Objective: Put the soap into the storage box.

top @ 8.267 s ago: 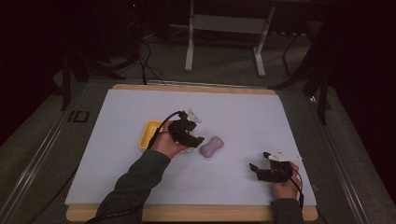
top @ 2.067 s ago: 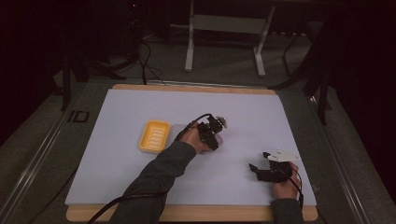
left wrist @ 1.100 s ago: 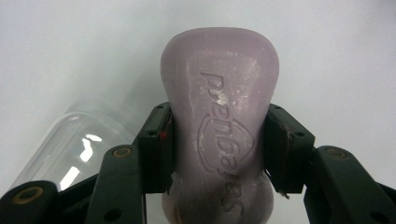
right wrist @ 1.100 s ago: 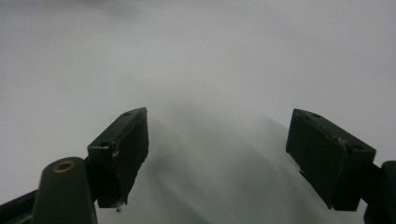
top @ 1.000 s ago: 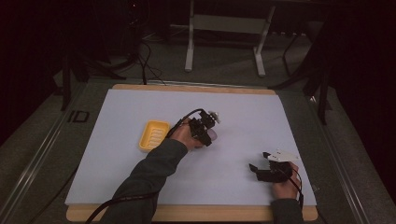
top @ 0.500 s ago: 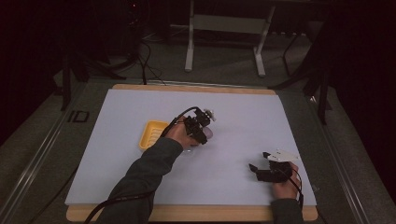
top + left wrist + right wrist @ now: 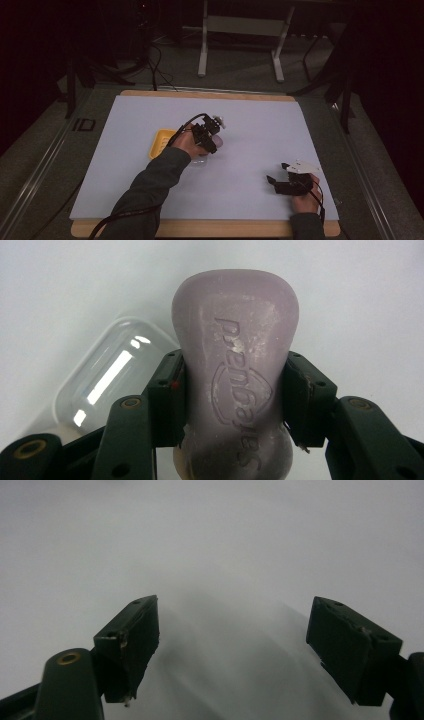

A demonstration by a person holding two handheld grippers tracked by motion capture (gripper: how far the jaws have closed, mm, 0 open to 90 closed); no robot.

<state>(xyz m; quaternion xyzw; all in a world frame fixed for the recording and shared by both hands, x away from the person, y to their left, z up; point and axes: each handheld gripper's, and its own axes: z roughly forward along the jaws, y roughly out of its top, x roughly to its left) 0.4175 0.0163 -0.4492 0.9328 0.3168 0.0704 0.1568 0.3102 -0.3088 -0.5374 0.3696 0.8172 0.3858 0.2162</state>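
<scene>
Left tongs [image 7: 235, 405]: you have them clamped on the waist of the lilac soap bar [image 7: 235, 370], both pads touching it
Soap bar: held just right of the yellow dish [image 7: 161, 143], above the white tabletop [image 7: 260, 125]
Clear lid [image 7: 107, 377]: on the tabletop, beside the soap
Right tongs [image 7: 232, 645]: yours gape wide apart, holding nothing, well right of the dish

- Dim room, dark at both sides and along the back.
- Grey floor [image 7: 240, 65] beyond the table.
- Pale metal stand legs [image 7: 202, 47] and crossbar on that floor.
- Black cables [image 7: 152, 62] trailing over it.
- White sheet [image 7: 150, 120] over a wooden tabletop [image 7: 200, 94], lit from above.
</scene>
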